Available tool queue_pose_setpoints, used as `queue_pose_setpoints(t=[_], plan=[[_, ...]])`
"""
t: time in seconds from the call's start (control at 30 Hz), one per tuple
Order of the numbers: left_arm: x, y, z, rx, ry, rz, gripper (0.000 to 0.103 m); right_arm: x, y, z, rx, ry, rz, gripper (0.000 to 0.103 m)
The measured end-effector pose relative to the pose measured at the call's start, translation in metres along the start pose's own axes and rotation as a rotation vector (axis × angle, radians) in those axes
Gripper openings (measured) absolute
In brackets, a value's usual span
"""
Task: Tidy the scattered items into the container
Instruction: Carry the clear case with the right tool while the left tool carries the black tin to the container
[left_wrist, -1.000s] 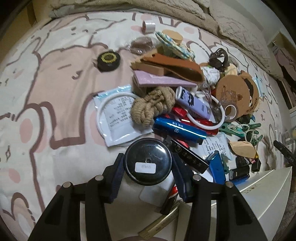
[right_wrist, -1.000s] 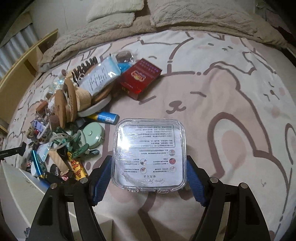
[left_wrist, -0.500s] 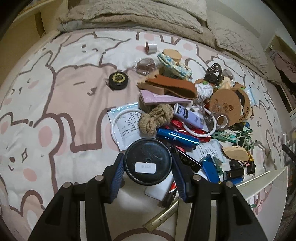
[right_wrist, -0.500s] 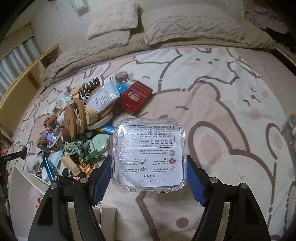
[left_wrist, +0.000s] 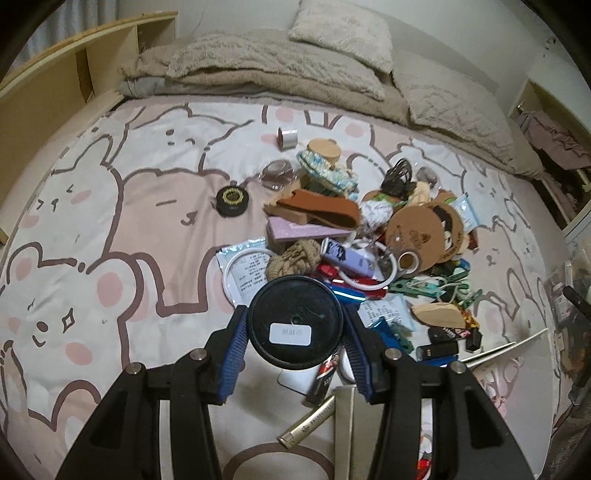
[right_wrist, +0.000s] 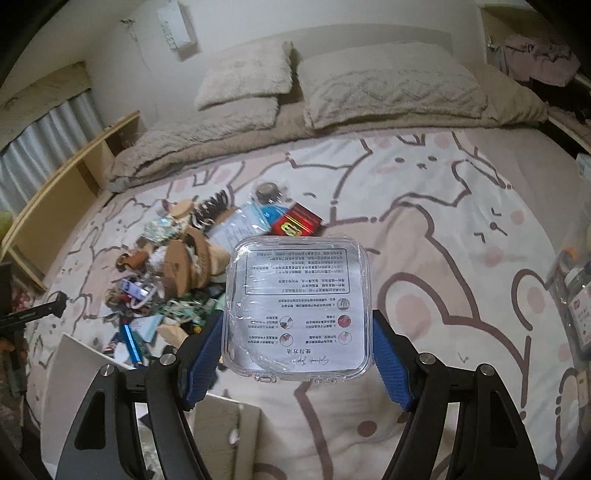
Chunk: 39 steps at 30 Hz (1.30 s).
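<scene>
- Left gripper (left_wrist: 294, 326): blue pads clamped on a round black tin (left_wrist: 294, 322), held above the bed sheet (left_wrist: 122, 206).
- Right gripper (right_wrist: 297, 341): jaws wide, gripping a clear square case (right_wrist: 298, 309) by its sides.
- Clutter pile (left_wrist: 354, 240) sits mid-bed.
- White container (right_wrist: 74, 373): at bed's near edge, just beside the pile.
</scene>
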<state>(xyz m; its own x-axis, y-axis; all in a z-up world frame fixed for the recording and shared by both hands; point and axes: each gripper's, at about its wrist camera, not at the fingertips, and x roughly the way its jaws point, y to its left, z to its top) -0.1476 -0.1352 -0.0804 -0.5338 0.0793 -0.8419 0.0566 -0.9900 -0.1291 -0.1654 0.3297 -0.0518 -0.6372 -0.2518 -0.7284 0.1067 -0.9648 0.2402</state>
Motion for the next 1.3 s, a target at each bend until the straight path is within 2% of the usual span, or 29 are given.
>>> queue_pose_setpoints(t=[0.33,0.47,0.87,1.1,1.3], plan=[[-0.048,-0.010,-0.001,0.001,-0.117,-0.056,0.050,-0.043,0.035,0.009,-0.064,-0.091,0.082,0.076],[-0.068,-0.021,-0.003,0.037,-0.174,-0.065,0.050,-0.056,0.045,0.009,-0.077,-0.112,0.126,0.076],[-0.119,-0.057,-0.018,0.127,-0.292,-0.183,0.050,-0.087,0.084,0.000,-0.150,-0.149,0.226,0.076],[-0.129,-0.075,-0.024,0.178,-0.304,-0.230,0.050,-0.102,0.107,-0.004,-0.190,-0.156,0.299,0.076],[-0.122,-0.096,-0.031,0.228,-0.263,-0.267,0.050,-0.102,0.116,-0.010,-0.191,-0.129,0.357,0.076]])
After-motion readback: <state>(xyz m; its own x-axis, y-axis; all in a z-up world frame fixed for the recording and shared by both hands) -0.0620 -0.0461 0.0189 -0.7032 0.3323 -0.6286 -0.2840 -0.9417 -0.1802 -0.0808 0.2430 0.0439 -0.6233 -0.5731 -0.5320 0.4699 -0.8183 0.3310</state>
